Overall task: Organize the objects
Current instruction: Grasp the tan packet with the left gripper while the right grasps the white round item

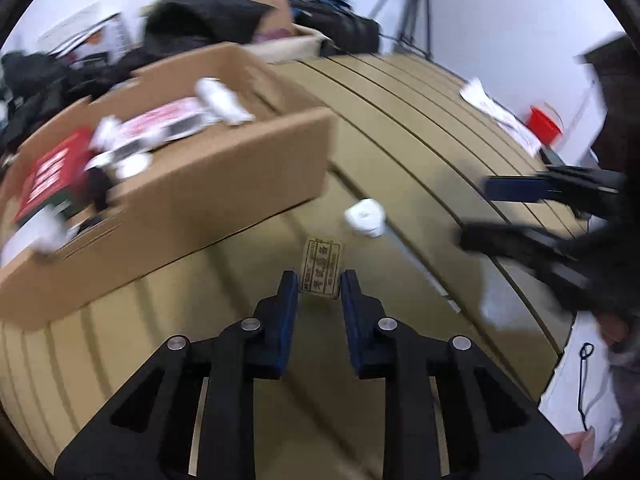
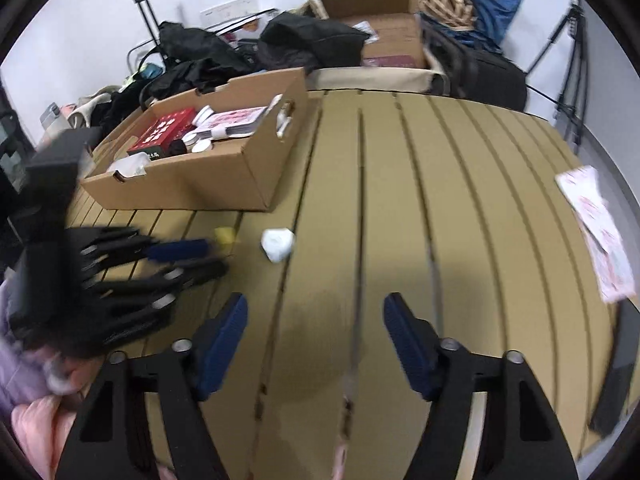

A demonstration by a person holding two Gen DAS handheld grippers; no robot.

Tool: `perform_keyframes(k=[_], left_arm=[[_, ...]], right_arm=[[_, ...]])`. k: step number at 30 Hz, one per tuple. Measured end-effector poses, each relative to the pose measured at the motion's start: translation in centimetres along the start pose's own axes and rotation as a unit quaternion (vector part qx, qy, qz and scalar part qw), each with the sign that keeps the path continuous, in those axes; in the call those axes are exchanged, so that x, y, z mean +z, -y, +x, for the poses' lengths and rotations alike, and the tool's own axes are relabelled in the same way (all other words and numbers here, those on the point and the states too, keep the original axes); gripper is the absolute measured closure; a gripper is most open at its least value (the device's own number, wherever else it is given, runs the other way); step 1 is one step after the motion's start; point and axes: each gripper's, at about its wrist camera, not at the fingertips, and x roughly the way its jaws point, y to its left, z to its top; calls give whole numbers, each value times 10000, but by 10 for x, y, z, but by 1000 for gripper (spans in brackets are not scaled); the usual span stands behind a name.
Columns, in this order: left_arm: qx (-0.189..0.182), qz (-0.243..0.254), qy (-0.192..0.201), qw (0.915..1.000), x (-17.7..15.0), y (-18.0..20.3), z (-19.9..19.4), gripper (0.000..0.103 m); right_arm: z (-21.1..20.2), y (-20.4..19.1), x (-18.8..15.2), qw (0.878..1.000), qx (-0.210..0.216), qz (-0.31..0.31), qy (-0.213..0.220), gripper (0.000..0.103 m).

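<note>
A small yellow box [image 1: 322,268] with printed text lies on the tan slatted table [image 1: 400,128]. My left gripper [image 1: 319,280] has its blue pads against the box's two sides. From the right wrist view the left gripper [image 2: 214,257] is blurred, with the yellow box [image 2: 224,236] at its tips. A small white faceted object [image 1: 365,216] [image 2: 277,245] rests just beyond. My right gripper [image 2: 315,302] hovers open over bare table, short of the white object, nothing between its fingers. It also shows blurred at the right, right gripper [image 1: 476,212].
An open cardboard box [image 1: 200,188] [image 2: 224,188] holding a red carton, pink packets and white items stands at the left. Pamphlets [image 2: 600,236] and a red cup [image 1: 544,122] sit at the right edge. A thin pale strip [image 1: 424,272] lies along a slat. Bags and boxes crowd behind the table.
</note>
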Motion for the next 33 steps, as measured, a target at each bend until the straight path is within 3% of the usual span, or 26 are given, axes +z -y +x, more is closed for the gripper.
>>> perform_keyframes(k=[2,4,6,8,13,17,24,28,33], left_arm=[[29,-351,50,9994,-8,-16,-15,85],[108,-680,101,9976,-17,-33,-29,85],[122,-870,252,9958,-27,-45,-44,85],[70,-1014,299,9944,-31,-50,-52,85],[118,-1162,355,9925,-37,-49,-70,85],[261,-1161,460,9918,-37,-47,-100,85],[657,-1198,995,9856,-61,-17,-205,85],[890,-1107,1137,9833,-97,18,-255,85],[788,-1236,1089,9832,-149,51,-307,87]], right_arm=[[22,-9,11,9999,97,-90,1,50],[48,-21,19,9998,85,-174,-94,55],[63,-36,16,9983,-355,-448,144,61],[66,-41,14,9968,-600,-482,192,74],[69,-48,7,9957,-709,-543,233,74],[60,-47,7,9985,-451,-284,146,74],[-63,-79,-3,9976,-343,-279,536,74],[-153,-110,-49,9950,-228,-433,875,74],[-231,-156,-119,9897,-49,-724,1233,74]])
